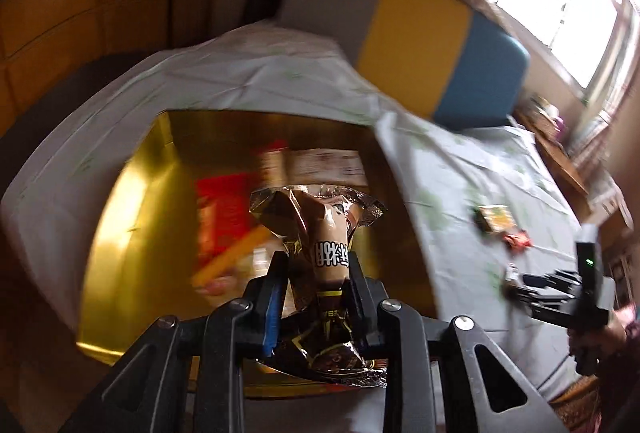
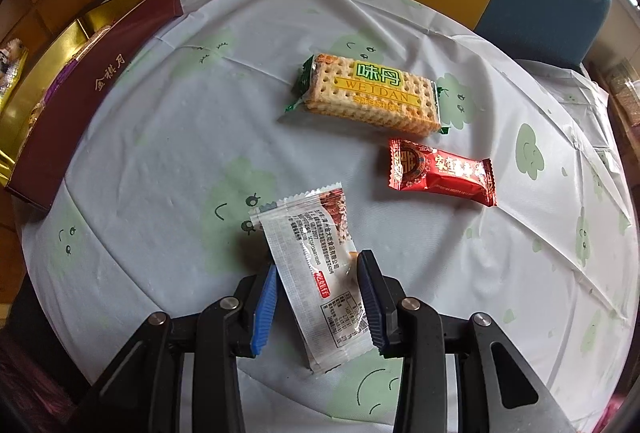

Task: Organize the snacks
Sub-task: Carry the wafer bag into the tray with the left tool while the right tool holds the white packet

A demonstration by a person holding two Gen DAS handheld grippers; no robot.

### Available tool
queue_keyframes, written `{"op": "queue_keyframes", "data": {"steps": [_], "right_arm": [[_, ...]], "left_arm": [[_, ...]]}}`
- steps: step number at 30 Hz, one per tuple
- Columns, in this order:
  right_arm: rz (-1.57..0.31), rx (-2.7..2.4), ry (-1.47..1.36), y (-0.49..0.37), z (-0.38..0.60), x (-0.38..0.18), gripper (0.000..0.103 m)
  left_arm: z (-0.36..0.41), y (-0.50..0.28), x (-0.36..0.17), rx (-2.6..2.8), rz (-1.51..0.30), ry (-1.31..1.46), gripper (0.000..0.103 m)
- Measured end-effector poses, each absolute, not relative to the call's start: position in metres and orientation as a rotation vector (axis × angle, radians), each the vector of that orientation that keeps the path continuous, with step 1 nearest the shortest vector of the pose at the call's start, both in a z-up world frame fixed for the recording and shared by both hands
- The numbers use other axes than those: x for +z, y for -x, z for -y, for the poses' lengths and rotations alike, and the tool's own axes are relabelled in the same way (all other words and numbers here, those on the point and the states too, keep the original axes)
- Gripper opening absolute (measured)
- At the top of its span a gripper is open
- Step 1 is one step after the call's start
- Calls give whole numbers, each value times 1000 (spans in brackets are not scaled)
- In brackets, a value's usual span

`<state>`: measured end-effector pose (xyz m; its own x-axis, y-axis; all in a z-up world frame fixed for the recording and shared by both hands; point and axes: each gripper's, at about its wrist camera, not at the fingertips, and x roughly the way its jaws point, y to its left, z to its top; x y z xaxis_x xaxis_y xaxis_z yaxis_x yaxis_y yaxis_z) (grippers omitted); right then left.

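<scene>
While right claw [image 2: 318,297] straddles white packet [image 2: 320,273] | left claw [image 1: 316,273] grips brown packet [image 1: 324,233]

we read "weidan" and 味丹 on the cracker pack [image 2: 368,95] at twelve o'clock, 金桂月 on the maroon box [image 2: 96,85] at ten o'clock
</scene>
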<state>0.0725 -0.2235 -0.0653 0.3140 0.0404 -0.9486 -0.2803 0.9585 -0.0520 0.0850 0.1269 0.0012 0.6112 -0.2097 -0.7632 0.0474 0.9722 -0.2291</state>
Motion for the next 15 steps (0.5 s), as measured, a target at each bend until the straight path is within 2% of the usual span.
{"op": "queue_keyframes", "data": {"steps": [5, 13, 15], "right_arm": [[-1234, 213, 220, -72, 223, -65, 39], [-1235, 215, 220, -72, 225, -65, 39], [-1235, 215, 220, -72, 225, -65, 39]], "left_arm": [[-165, -94, -19, -69, -940, 227, 27], [-178, -105, -55, -25, -1026, 221, 28], [-179, -104, -56, -29, -1032, 218, 34]]}}
